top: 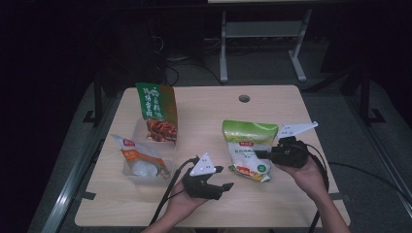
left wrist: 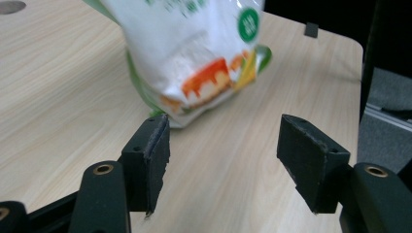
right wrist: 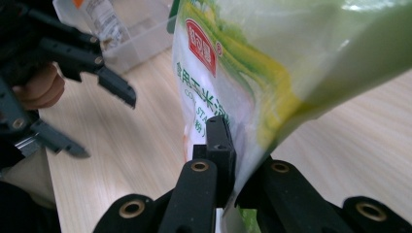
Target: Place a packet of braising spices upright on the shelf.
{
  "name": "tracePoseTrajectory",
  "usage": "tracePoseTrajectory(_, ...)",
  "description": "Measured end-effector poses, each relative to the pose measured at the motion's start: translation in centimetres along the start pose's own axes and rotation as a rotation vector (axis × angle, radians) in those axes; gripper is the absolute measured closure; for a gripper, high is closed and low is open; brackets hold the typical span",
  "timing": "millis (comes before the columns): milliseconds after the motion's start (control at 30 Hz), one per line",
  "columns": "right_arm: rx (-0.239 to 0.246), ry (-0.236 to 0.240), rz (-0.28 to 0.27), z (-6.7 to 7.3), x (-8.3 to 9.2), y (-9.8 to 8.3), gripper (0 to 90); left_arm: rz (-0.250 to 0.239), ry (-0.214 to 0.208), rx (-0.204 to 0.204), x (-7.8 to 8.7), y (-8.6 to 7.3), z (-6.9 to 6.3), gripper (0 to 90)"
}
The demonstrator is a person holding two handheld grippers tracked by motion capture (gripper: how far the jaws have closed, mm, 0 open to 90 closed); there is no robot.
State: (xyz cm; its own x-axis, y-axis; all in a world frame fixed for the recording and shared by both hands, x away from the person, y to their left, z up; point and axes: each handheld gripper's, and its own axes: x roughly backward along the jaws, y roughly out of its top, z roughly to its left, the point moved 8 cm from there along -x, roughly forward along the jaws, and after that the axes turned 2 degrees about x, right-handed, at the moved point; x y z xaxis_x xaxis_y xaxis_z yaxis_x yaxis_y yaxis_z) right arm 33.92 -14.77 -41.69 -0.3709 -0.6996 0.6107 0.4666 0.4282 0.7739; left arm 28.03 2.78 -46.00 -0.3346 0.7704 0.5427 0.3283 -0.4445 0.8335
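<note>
Pale wood tabletop (top: 204, 107) seen from the high view, read left to right. At left centre, two clear plastic bins: the nearer bin (top: 130, 171) holds a white-and-orange pouch (top: 141, 158) leaning inside it, and the farther bin (top: 141, 131) holds an upright green-and-brown bag (top: 158, 111). At lower centre, the left gripper (top: 224, 177) rests low over bare wood with its jaws spread and nothing between them; in the left gripper view the pads (left wrist: 155, 155) stand apart just short of the bag's bottom corner. Right of centre, the green-and-white starch bag (top: 248, 150) stands tilted, its lower edge at or just above the wood; contact cannot be confirmed. At right, the right gripper (top: 265, 154) pinches the bag's side edge, jaws pressed together on the film, as the right gripper view shows (right wrist: 228, 160). Judged progress: two packages appear already sorted into bins; the third is grasped by one gripper alone and is well apart from the bins. Carrying it leftward and placing it remains.
</note>
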Motion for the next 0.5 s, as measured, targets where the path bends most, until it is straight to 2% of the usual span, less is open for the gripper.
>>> tracePoseTrajectory(100, 0.012, 0.007, -0.009, 0.2, -0.1, 0.8, 87.5, 0.005, 0.01, -0.032, 0.5, -0.4, -0.2, 35.0)
tracePoseTrajectory(133, 0.019, 0.019, -0.02, 0.5, -0.3, 1.8, 87.5, 0.004, 0.014, -0.04, 1.1, -0.8, -0.3, 33.3)
tracePoseTrajectory(500, 0.086, 0.065, -0.053, 2.4, -2.5, 7.1, 87.6, 0.003, 0.001, -0.043, 2.8, -2.9, -0.4, 31.5)
